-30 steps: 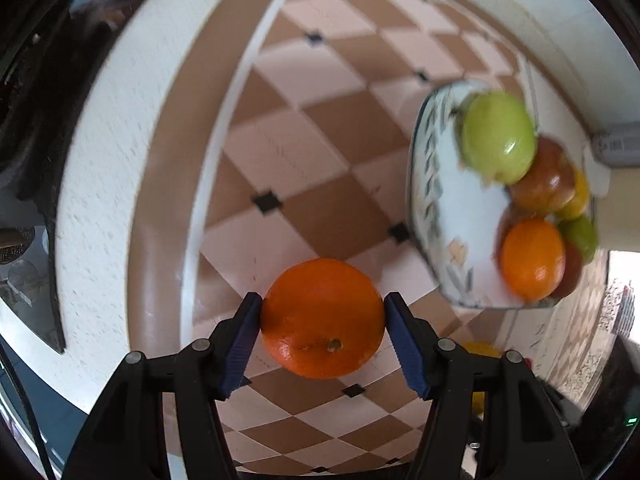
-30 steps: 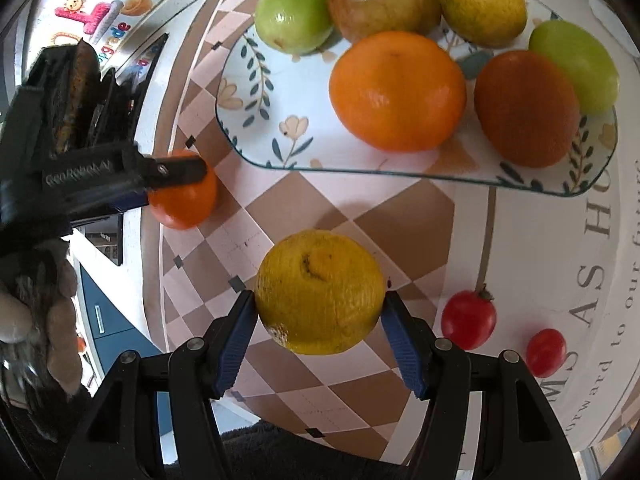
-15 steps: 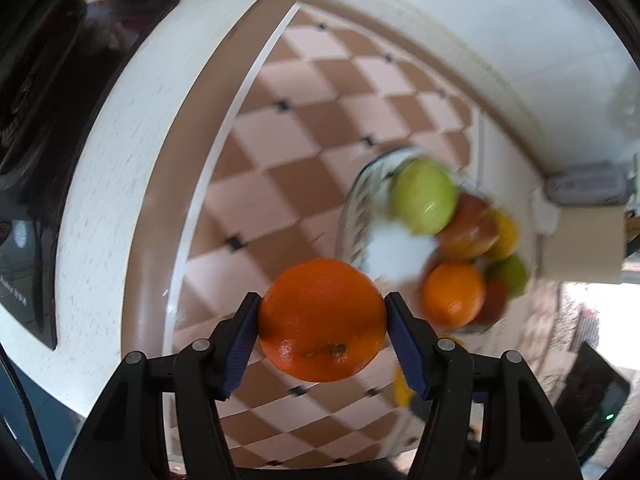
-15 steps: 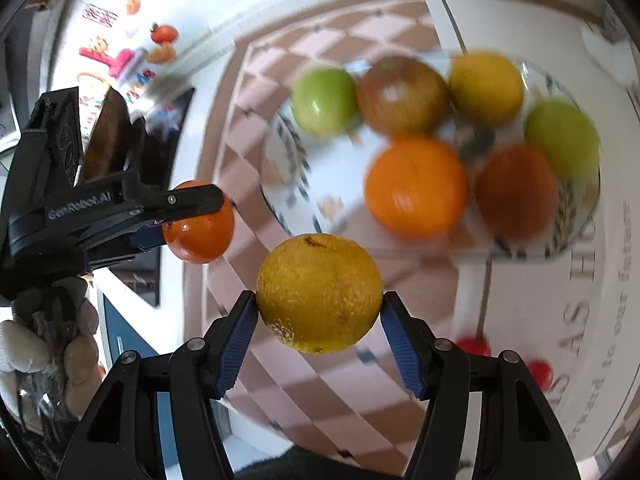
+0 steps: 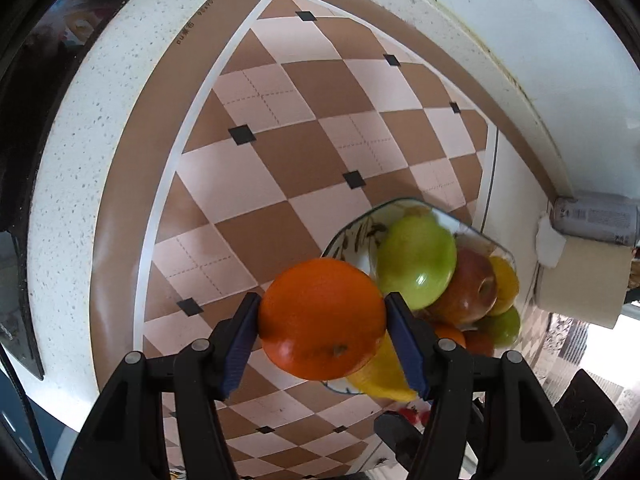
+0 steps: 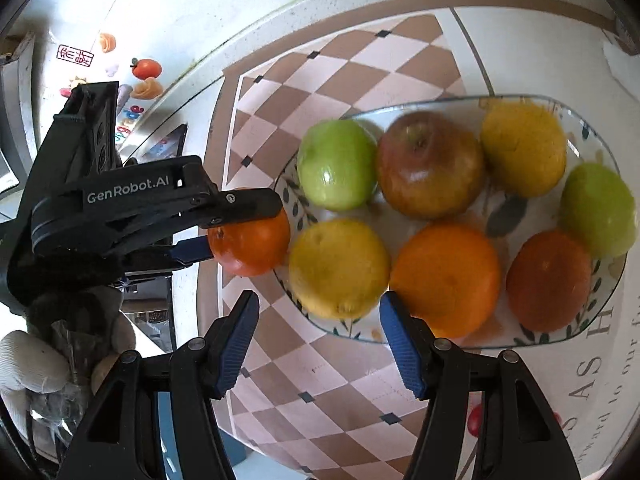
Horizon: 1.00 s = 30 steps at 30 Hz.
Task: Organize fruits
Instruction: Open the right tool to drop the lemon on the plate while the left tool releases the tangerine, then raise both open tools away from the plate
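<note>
L claw (image 5: 322,304): grips orange (image 5: 320,324), stem end twd cam | R claw (image 6: 318,300): wide, empty; lemon (image 6: 338,268) on plate (image 6: 500,210)

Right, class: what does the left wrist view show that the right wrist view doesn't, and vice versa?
Only the left wrist view: a beige box near the wall. Only the right wrist view: magnets and a gloved hand. Both: the orange clamped in the left gripper, the plate, the green apple, the checked mat.
</note>
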Each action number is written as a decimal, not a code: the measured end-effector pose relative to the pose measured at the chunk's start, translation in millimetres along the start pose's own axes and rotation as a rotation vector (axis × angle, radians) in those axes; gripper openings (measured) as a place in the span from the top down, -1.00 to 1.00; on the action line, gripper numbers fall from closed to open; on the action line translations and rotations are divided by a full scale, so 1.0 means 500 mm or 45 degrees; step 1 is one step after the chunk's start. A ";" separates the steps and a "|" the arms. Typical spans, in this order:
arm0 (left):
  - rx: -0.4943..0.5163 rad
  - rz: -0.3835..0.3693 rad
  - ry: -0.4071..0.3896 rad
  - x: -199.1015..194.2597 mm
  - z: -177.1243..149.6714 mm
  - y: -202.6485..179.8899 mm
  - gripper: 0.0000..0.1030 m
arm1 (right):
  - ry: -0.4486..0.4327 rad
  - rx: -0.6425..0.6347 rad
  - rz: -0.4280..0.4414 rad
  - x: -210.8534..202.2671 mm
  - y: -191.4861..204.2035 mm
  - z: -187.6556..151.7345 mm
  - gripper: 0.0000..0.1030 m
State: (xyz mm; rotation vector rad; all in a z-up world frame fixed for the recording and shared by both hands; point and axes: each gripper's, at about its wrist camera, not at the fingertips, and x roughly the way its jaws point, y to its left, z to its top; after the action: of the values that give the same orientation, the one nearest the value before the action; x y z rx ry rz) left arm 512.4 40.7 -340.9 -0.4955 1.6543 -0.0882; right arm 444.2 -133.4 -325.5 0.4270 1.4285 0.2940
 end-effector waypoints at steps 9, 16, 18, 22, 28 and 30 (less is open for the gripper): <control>0.018 -0.015 0.028 -0.004 0.007 -0.005 -0.18 | 0.001 -0.024 -0.020 -0.020 0.000 0.000 -0.40; 0.081 0.044 -0.033 -0.034 -0.012 -0.023 -0.18 | -0.052 -0.042 -0.115 -0.061 -0.009 -0.018 -0.74; 0.132 0.102 -0.078 -0.048 -0.032 -0.033 -0.31 | -0.082 -0.063 -0.189 -0.078 -0.015 -0.025 -0.77; 0.190 0.191 -0.155 -0.072 -0.080 -0.037 -0.69 | -0.139 -0.079 -0.356 -0.119 -0.045 -0.050 -0.83; 0.252 0.301 -0.282 -0.102 -0.169 -0.043 -0.70 | -0.216 -0.081 -0.475 -0.178 -0.082 -0.086 -0.84; 0.271 0.370 -0.331 -0.110 -0.195 -0.049 -0.70 | -0.239 -0.083 -0.491 -0.199 -0.084 -0.098 -0.84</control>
State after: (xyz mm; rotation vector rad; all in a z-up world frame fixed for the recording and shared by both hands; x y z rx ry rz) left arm 428.9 16.8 -266.5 -0.0965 1.4251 0.0148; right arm 380.8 -209.4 -260.6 0.1163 1.2818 -0.0118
